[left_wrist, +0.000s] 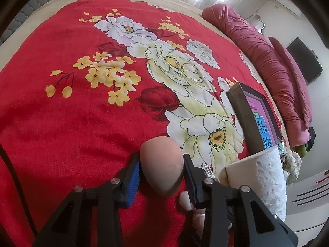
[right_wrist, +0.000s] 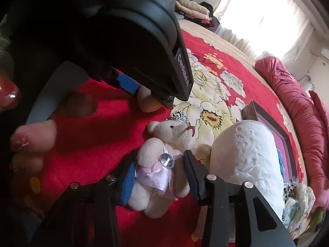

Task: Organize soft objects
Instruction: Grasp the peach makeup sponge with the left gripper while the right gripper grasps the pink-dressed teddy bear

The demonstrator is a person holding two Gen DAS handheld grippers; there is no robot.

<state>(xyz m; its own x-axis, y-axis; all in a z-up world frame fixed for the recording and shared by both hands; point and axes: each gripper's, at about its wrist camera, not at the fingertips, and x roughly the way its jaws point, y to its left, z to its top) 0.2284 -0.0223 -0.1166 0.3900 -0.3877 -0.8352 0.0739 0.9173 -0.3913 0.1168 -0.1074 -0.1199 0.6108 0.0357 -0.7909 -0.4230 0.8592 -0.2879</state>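
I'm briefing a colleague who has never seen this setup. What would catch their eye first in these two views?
The bright red floral blanket fills the bed. On it, the left gripper clasps a beige egg-shaped sponge, while the right gripper closes around a cream teddy bear wearing a tiara and lilac dress. A white paper roll stands just right of the bear.

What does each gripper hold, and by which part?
Left gripper: the pink sponge egg, by its sides. Right gripper: the teddy bear, by its dressed body.
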